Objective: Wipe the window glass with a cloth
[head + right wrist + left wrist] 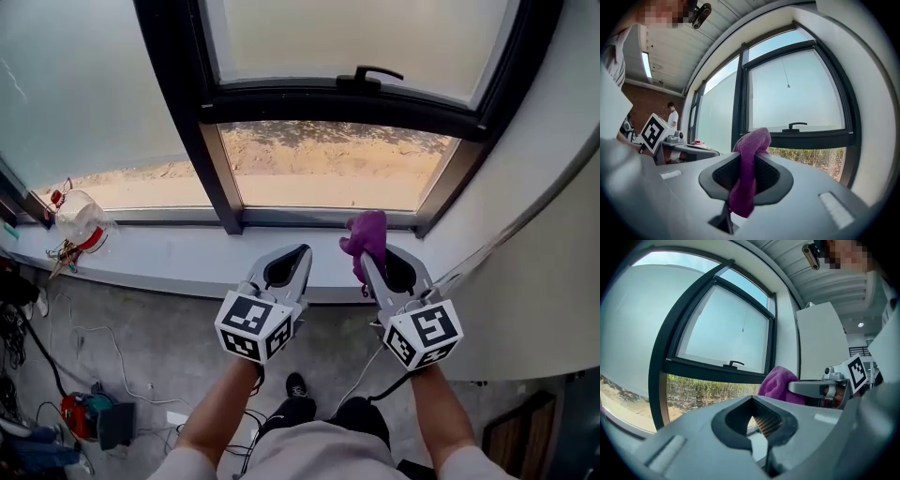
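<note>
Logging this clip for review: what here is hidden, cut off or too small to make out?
Head view: sill clutter, too small to identify.
Head view: upper pane, cut off by the top edge.
Head view: floor clutter, cut off by the left edge.
Right gripper view: part of the cloth, pinched out of sight between the right gripper's jaws.

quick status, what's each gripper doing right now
left gripper: closed, nothing between its jaws.
right gripper: closed on the purple cloth.
</note>
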### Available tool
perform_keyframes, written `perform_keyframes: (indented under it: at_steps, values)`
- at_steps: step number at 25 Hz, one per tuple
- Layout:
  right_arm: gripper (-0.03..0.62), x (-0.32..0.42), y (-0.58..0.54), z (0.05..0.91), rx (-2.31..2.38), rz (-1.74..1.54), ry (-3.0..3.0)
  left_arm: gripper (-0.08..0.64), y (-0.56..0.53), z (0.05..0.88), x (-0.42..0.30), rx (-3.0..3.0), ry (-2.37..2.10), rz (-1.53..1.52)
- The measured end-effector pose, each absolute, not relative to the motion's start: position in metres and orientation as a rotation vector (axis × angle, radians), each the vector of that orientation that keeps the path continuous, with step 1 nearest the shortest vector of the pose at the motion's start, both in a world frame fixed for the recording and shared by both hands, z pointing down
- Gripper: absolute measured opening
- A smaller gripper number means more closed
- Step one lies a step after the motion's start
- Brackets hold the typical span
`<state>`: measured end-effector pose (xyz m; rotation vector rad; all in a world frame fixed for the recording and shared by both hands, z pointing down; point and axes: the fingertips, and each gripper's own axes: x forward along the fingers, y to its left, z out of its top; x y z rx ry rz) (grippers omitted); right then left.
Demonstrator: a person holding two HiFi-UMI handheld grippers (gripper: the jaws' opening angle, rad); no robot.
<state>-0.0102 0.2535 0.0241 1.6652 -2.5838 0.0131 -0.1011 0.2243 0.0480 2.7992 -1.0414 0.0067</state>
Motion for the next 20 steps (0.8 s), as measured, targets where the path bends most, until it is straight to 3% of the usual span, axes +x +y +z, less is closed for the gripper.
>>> perform_keyframes:
  at_steps: [8,20]
  values:
    - [0.092,-0.037,0.180,0.025,1.561,-0.056,-2.600,0.000,0.154,0.057,-0.124,2.737,-1.149,-0.021]
    - [0.091,-0.013,0.002,0.072,1.355,0.080,-2.763,0.000,0.006,0.088,-0.098,2.595,-1.421,0.156]
